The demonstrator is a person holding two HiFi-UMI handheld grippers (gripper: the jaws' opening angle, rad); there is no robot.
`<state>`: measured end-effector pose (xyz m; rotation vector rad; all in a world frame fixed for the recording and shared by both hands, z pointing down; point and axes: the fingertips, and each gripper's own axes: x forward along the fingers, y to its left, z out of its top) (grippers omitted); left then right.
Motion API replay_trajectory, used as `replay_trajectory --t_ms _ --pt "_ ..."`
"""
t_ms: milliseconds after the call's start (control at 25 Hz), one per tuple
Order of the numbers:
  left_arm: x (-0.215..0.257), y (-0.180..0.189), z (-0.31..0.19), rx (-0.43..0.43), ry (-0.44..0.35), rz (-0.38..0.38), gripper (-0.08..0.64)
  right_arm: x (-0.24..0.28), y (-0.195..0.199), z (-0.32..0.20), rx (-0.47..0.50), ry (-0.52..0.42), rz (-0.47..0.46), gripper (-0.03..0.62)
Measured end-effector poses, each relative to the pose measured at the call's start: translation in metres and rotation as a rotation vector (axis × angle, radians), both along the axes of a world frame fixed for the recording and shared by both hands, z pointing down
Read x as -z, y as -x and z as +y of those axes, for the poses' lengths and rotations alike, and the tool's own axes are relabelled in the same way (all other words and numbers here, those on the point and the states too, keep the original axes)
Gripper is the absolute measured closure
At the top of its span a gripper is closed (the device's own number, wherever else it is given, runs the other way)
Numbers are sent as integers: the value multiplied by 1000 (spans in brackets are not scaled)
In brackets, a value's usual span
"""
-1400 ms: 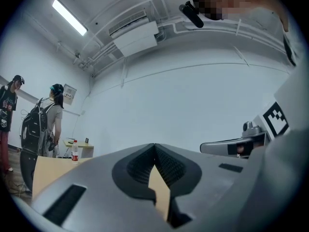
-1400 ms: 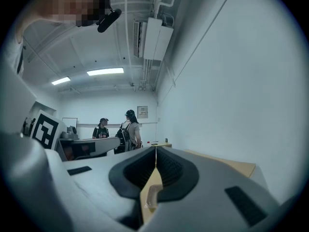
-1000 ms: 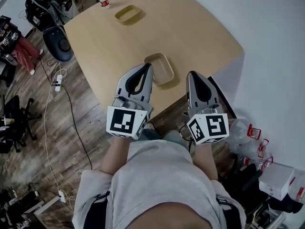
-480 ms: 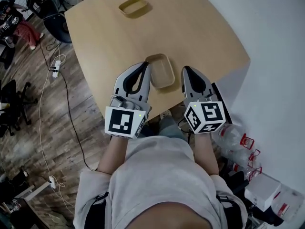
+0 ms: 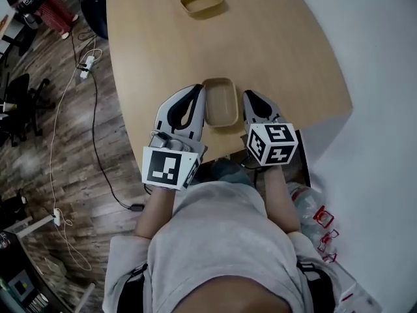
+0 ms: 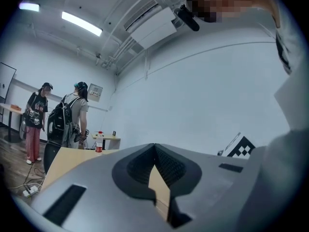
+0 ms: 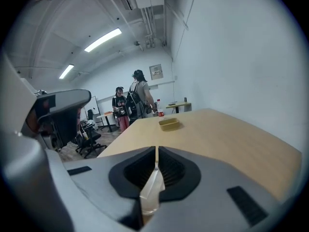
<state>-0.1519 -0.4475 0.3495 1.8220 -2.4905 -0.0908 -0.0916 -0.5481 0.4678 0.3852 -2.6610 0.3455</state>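
In the head view, both grippers are held side by side over the near edge of a light wooden table (image 5: 287,51). A shallow tan tray (image 5: 220,102) lies on the table between their tips. My left gripper (image 5: 197,90) is just left of that tray, jaws shut with nothing in them. My right gripper (image 5: 249,94) is just right of it, also shut and empty. In the left gripper view the left gripper (image 6: 154,146) shows its jaws pressed together. The right gripper (image 7: 157,149) looks the same in the right gripper view, pointing along the tabletop (image 7: 227,137).
A second tan tray (image 5: 201,1) (image 7: 169,123) sits at the far end of the table. A bottle (image 6: 99,143) stands on the table's far edge. Two people (image 7: 137,99) stand beyond it. Office chairs (image 7: 88,135) and floor cables (image 5: 71,103) lie to the left; a white wall is right.
Both grippers have come forward over the table edge and now flank the near tray. The right gripper view has tipped down from the ceiling to the tabletop. Jaws stay shut.
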Motion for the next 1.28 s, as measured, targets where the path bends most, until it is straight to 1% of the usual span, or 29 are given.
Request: replay_trajectory --t_ms 280,560,680,840,920,1120,1280 --pt "-10 2 -5 83 30 22 545 -41 15 -11 81 99 91 577" --pt "-28 8 -6 169 65 47 545 -82 20 -9 165 125 190 577" --pt "-36 7 -4 198 77 57 545 -97 17 -8 177 144 217 572" --pt "-46 11 -5 228 89 73 545 -112 17 -8 187 190 239 538" --pt "-47 11 -2 243 97 81 545 -116 17 -5 191 214 245 532" --pt "-52 0 8 274 107 90 545 -130 4 4 191 264 266 531" --pt "-61 0 12 292 113 91 545 -139 5 4 177 285 262 528"
